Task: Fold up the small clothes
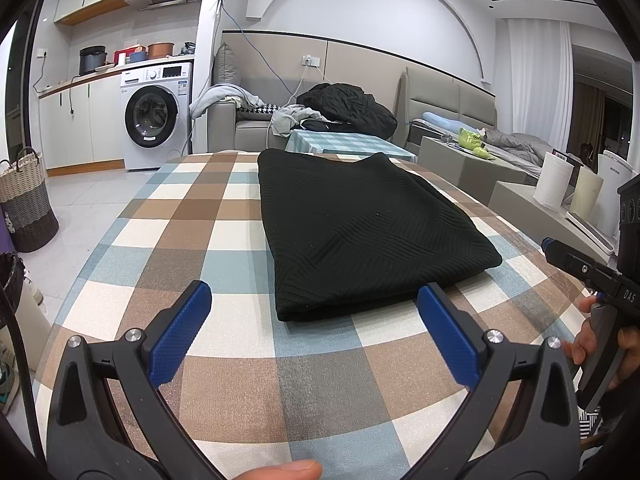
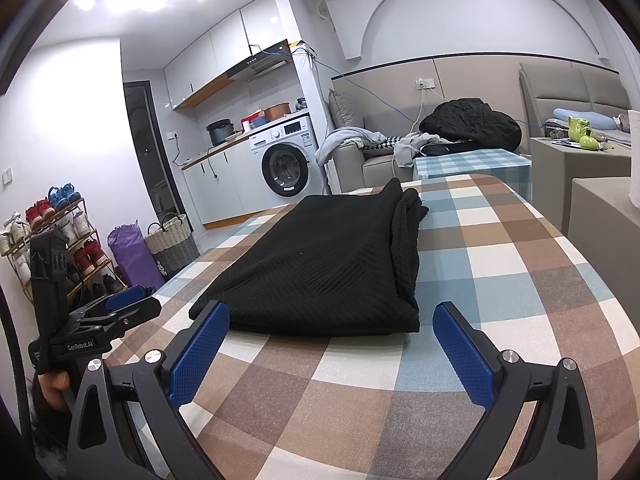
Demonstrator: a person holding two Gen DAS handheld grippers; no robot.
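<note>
The table point(image 1: 224, 216), under a checked cloth, fills the foreground in both views; on it lies the black knit point(image 1: 360, 232), already folded into a long strip, its long axis running away from both cameras toward the far edge, its near short end just ahead of both pairs of fingers.

From the left gripper point(image 1: 316, 308) the near end sits ahead and slightly right, the right finger's tip overlapping the hem in the picture, though touching cannot be told; from the right gripper point(image 2: 334, 324) the end lies ahead and slightly left, the stacked folded edges showing along the knit's right side. Both grippers stand wide open and hold nothing; they look about equally near, one toward each near corner.

My judgement: the next fold would carry the near end away along the long axis, each gripper taking its own corner; nothing on the cloth stands in the way.

Beyond: a sofa point(image 1: 256, 120) heaped with clothes, a washer point(image 1: 154, 114), a basket point(image 1: 24, 196).
</note>
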